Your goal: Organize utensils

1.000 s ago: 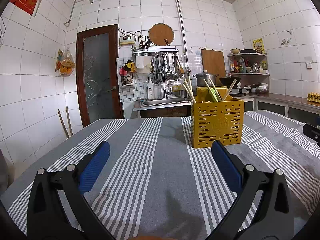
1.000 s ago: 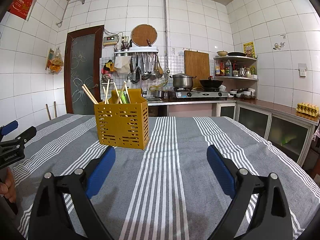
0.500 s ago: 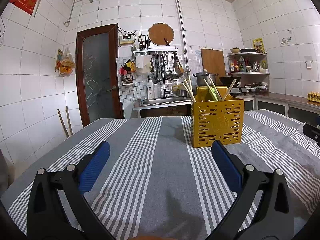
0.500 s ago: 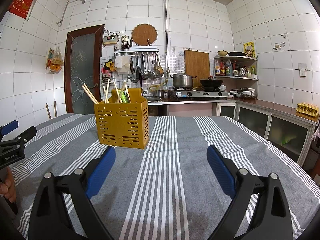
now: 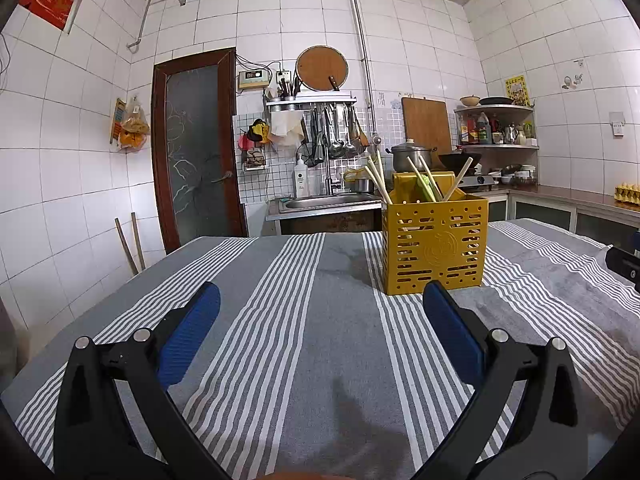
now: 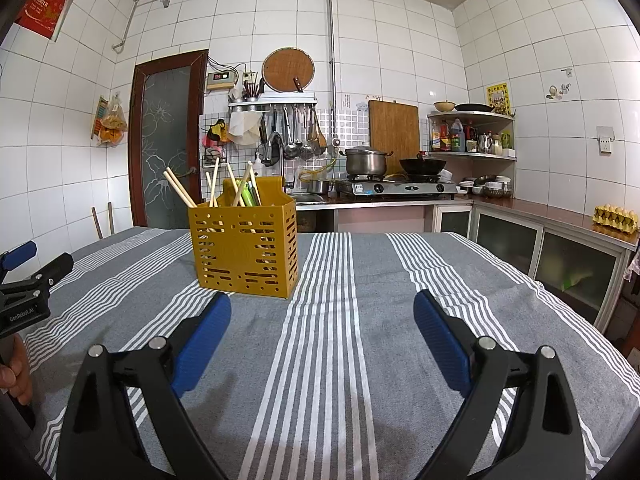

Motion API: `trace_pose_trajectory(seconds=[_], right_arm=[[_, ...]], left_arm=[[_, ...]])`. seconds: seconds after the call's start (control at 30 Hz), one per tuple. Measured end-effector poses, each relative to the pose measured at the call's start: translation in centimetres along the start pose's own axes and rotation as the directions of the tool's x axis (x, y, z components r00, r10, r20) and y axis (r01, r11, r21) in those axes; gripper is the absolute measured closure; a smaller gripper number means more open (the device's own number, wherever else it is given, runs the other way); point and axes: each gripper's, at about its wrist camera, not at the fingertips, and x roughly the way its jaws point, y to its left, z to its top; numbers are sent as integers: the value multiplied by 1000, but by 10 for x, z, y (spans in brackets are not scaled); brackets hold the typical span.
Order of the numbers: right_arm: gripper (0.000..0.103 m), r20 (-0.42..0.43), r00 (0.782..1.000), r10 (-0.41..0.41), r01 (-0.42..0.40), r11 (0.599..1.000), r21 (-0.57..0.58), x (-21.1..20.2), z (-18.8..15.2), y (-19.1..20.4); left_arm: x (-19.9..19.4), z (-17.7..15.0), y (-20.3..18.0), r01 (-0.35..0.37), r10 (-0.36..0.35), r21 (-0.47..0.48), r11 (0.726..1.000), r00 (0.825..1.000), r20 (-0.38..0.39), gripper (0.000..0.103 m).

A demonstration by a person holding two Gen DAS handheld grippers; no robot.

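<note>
A yellow slotted utensil holder (image 5: 434, 246) (image 6: 246, 244) stands upright on the striped tablecloth, with several wooden chopsticks (image 5: 376, 180) (image 6: 180, 190) and a green utensil (image 5: 425, 187) (image 6: 248, 194) sticking out of it. My left gripper (image 5: 320, 316) is open above the cloth, nothing between its blue pads; the holder sits ahead and to its right. My right gripper (image 6: 322, 326) is open too, empty, with the holder ahead to its left. The left gripper (image 6: 24, 280) also shows at the right wrist view's left edge, held by a hand (image 6: 16, 376).
The table (image 5: 280, 340) wears a grey cloth with white stripes. Behind it are a sink counter (image 5: 324, 204), a stove with a pot (image 6: 366, 162) and wok (image 6: 422, 166), low cabinets (image 6: 560, 256) on the right and a dark door (image 5: 196, 152) at the left.
</note>
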Motion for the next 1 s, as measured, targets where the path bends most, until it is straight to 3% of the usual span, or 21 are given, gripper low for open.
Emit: trace_pose_trajectory(seconds=[1.0], right_arm=[[12, -1, 1000, 0, 0, 1000, -1, 0, 0, 1]], left_arm=[[2, -2, 0, 1, -1, -2, 1000, 1000, -5, 5]])
